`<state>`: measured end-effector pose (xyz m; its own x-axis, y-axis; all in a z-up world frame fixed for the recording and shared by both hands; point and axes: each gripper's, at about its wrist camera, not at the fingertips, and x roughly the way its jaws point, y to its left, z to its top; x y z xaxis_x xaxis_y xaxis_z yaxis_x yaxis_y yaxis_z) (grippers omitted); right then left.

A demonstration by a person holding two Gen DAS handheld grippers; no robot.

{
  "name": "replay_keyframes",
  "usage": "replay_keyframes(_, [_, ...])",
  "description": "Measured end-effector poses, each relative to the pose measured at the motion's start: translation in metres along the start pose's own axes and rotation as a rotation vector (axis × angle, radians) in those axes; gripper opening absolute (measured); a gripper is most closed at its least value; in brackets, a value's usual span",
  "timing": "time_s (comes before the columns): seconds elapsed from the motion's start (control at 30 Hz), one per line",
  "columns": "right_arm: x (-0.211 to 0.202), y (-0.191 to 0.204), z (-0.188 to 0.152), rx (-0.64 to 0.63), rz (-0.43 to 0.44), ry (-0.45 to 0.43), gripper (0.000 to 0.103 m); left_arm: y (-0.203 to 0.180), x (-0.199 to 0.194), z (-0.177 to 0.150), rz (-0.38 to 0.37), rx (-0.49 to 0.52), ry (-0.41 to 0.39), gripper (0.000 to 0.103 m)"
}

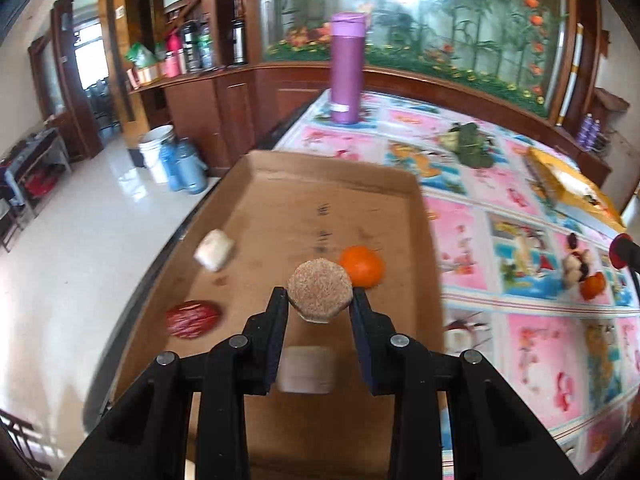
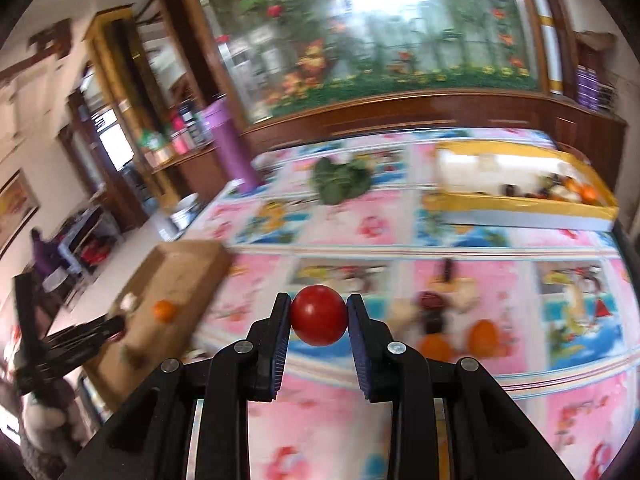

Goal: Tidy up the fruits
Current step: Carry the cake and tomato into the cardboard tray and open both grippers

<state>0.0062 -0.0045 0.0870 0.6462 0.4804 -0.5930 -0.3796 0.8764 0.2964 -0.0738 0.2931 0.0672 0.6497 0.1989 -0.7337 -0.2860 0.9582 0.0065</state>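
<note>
Both grippers are mid-carry. In the left wrist view, the left gripper point(image 1: 320, 300) is clamped on a round, tan, rough-skinned fruit point(image 1: 320, 291) at frame centre, above the cardboard tray point(image 1: 280, 208), which already holds an orange point(image 1: 362, 266), a red date point(image 1: 193, 317) and a white piece point(image 1: 215, 255). The next move probably calls for lowering and releasing onto bare cardboard. In the right wrist view, the right gripper point(image 2: 319, 316) pinches a glossy red tomato-like fruit point(image 2: 319, 315) over the tabletop point(image 2: 340, 232), with the tray at left.
</note>
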Motion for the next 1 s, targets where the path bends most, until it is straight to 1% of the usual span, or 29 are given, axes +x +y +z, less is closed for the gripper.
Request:
replay_keyframes(0.13, [0.028, 0.067, -0.012, -0.082, 0.122, 0.075, 0.031, 0.023, 0.001, -0.010, 0.003, -0.021, 0.025, 0.031])
replay_keyframes(0.23, [0.051, 0.105, -0.027, -0.119, 0.194, 0.139, 0.031, 0.037, 0.004, -0.016, 0.001, -0.038, 0.041, 0.031])
replay_keyframes(0.4, [0.080, 0.155, -0.047, -0.196, 0.250, 0.199, 0.031, 0.057, 0.013, -0.025, 0.010, -0.078, 0.090, 0.031])
replay_keyframes(0.53, [0.096, 0.181, -0.060, -0.260, 0.256, 0.239, 0.032, 0.071, 0.016, -0.033, 0.012, -0.102, 0.109, 0.031])
replay_keyframes(0.67, [0.113, 0.198, -0.074, -0.309, 0.252, 0.281, 0.032, 0.083, 0.017, -0.038, 0.003, -0.133, 0.113, 0.031])
replay_keyframes(0.87, [0.125, 0.212, -0.089, -0.355, 0.231, 0.319, 0.032, 0.091, 0.009, -0.037, -0.007, -0.154, 0.081, 0.031])
replay_keyframes(0.9, [0.126, 0.213, -0.090, -0.355, 0.229, 0.318, 0.032, 0.091, 0.006, -0.036, -0.006, -0.153, 0.072, 0.032])
replay_keyframes(0.97, [0.125, 0.214, -0.090, -0.348, 0.233, 0.317, 0.033, 0.091, 0.001, -0.034, -0.003, -0.156, 0.054, 0.038])
replay_keyframes(1.0, [0.124, 0.214, -0.089, -0.346, 0.236, 0.313, 0.034, 0.091, -0.004, -0.033, -0.001, -0.161, 0.042, 0.044])
